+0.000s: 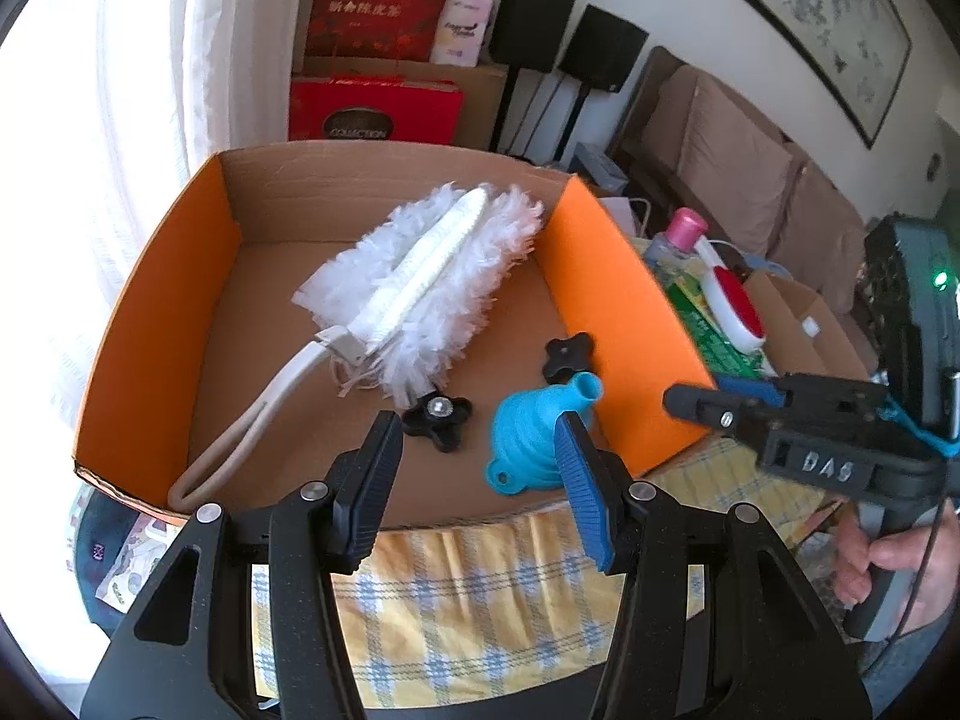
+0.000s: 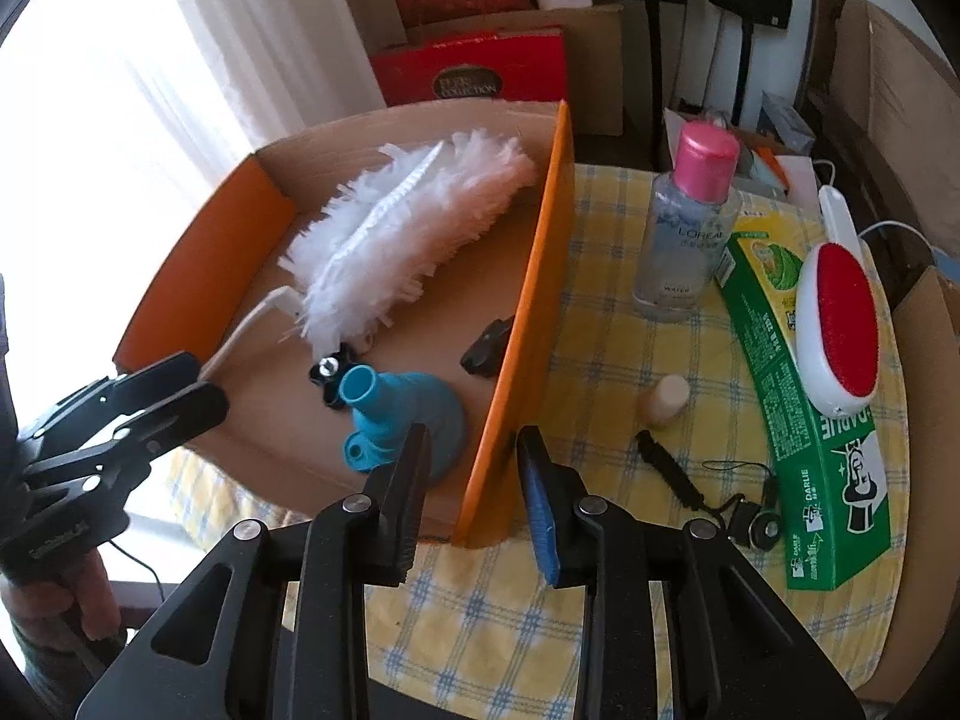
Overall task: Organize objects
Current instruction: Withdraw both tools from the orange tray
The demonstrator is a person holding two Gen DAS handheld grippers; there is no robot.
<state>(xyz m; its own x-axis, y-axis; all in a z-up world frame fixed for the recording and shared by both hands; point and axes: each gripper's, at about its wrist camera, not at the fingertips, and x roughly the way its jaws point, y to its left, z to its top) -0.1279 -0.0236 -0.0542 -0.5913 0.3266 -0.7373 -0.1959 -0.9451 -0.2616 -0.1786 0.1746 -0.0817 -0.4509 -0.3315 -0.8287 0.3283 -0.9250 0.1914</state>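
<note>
in the right wrist view alone, a beige cap (image 2: 665, 399) beside the box (image 2: 522, 324); both claws open, empty.

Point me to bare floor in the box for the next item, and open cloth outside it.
In the cardboard box, floor is bare along the left wall beside the duster. The near right corner is crowded: blue funnel and two black knobs. Outside, the checkered cloth is open between box wall and L'Oreal bottle; toothpaste box fills the right.

The clear bottle (image 2: 684, 240) reads "L'OREAL", the green box (image 2: 798, 420) "DARLIE", the red box (image 2: 474, 75) "COLLECTION".
</note>
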